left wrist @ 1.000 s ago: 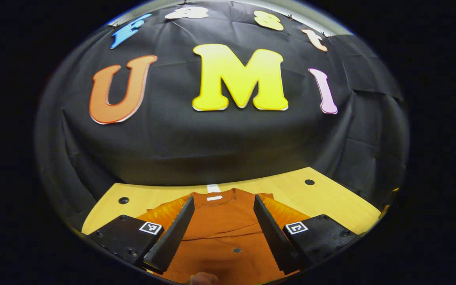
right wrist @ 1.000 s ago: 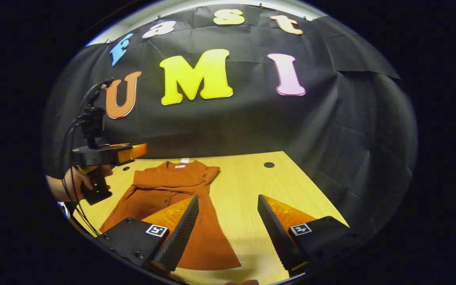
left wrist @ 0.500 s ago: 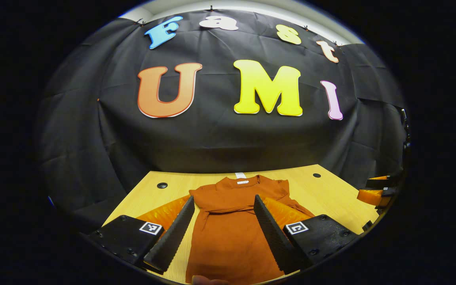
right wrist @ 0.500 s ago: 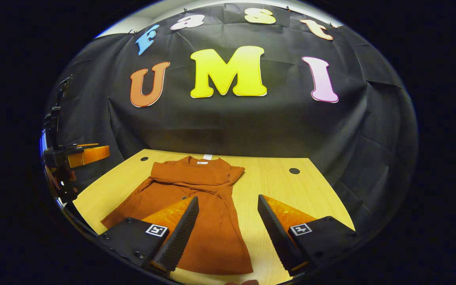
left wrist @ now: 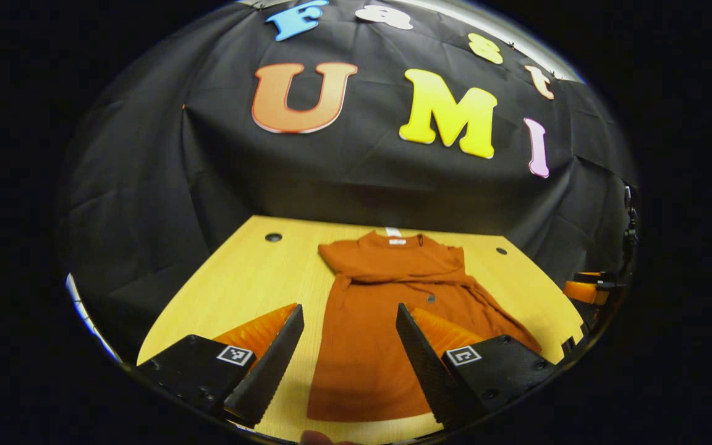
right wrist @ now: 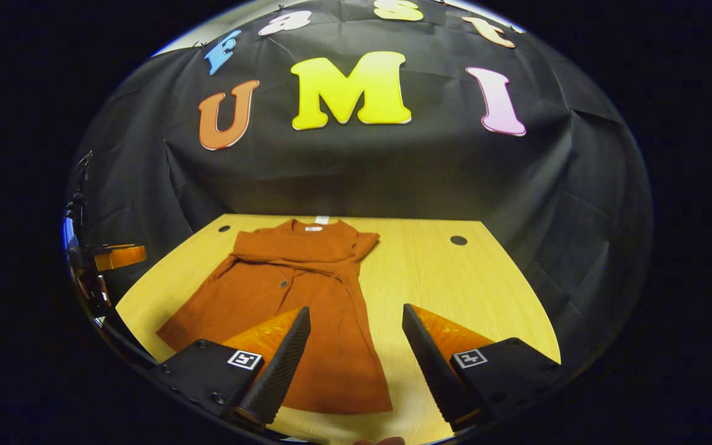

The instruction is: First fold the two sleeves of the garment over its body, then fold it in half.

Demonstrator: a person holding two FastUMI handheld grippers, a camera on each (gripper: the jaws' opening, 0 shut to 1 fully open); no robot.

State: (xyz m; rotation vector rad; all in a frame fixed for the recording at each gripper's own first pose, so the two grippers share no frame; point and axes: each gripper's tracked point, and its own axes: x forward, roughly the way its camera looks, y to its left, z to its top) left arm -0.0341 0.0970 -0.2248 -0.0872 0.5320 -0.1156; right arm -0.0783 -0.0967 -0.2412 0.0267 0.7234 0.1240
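A rust-orange garment (left wrist: 387,334) lies flat on the wooden table (left wrist: 238,278), collar toward the far wall and hem toward me. Both sleeves (left wrist: 402,269) lie folded across its chest. My left gripper (left wrist: 348,309) is open and holds nothing, hovering over the near left part of the garment. In the right gripper view the same garment (right wrist: 288,303) lies to the left, one sleeve end (right wrist: 368,242) poking out at its right shoulder. My right gripper (right wrist: 356,309) is open and holds nothing, above the garment's right hem edge.
The table (right wrist: 467,290) has bare wood to the right of the garment and a round hole (right wrist: 458,240) near the back. Another hole (left wrist: 273,237) sits at the back left. The other hand's gripper (right wrist: 118,256) shows at the far left edge.
Both grippers have drawn back from the garment toward the near edge of the table, the left one also shifting left. The garment lies as before.
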